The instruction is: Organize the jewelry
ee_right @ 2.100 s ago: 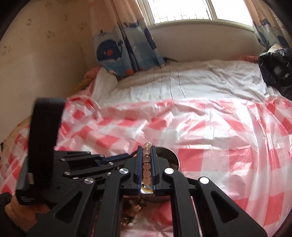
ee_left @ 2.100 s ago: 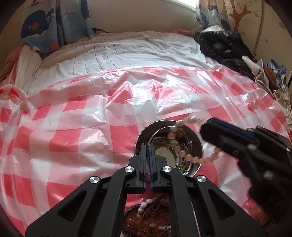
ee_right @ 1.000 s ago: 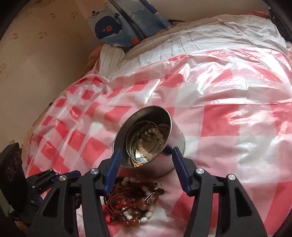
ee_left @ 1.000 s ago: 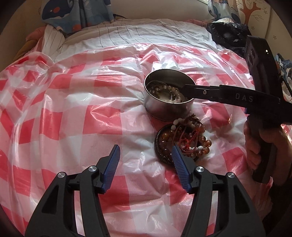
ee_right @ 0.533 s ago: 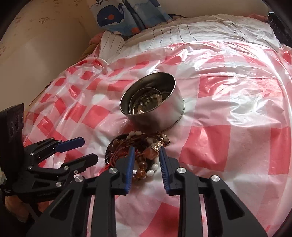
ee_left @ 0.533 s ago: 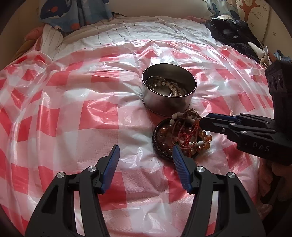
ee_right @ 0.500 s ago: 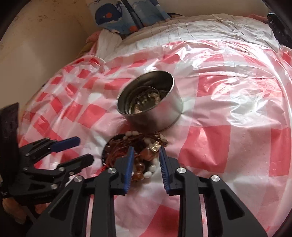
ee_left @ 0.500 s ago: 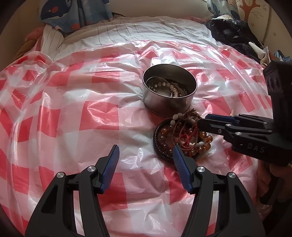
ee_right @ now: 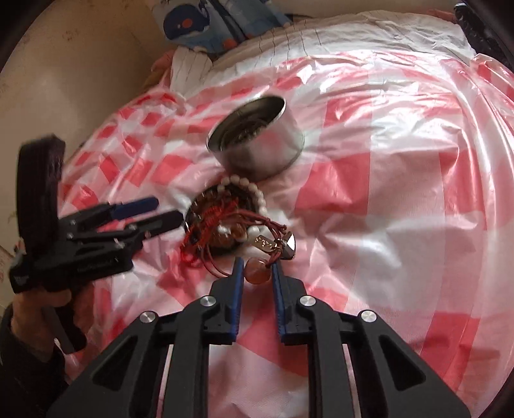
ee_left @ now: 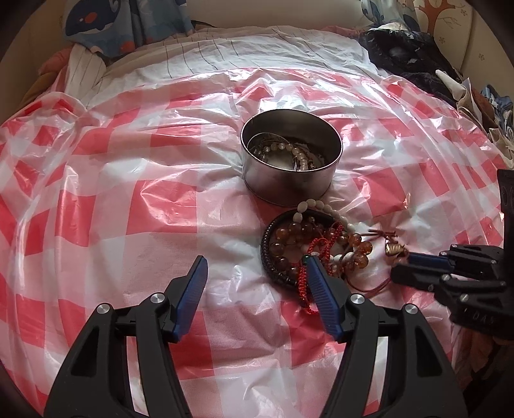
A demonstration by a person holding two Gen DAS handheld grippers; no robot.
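Observation:
A round metal tin [ee_left: 290, 167] with pearl and bead bracelets inside sits on the red-and-white checked plastic sheet [ee_left: 128, 199]. Just in front of it lies a tangled pile of jewelry [ee_left: 308, 247]: amber beads, white beads, red cord, a black ring. My left gripper [ee_left: 257, 279] is open and empty, just short of the pile. My right gripper [ee_right: 257, 271] is shut on an amber bead [ee_right: 255, 271] of a cord piece with a gold charm [ee_right: 266, 242], at the pile's near edge. The tin [ee_right: 257, 148] and pile [ee_right: 225, 218] also show in the right wrist view.
The sheet covers a bed with a white striped cover [ee_left: 241, 48]. A whale-print curtain [ee_left: 122, 22] hangs at the back left. Dark clothes [ee_left: 408, 54] are heaped at the back right. A beige wall [ee_right: 64, 64] runs along the left.
My right gripper dropped the pink bead bracelet into the tin, came back to the pile and closed on an amber bead, dragging the cord piece out. My left gripper opened and pulled back.

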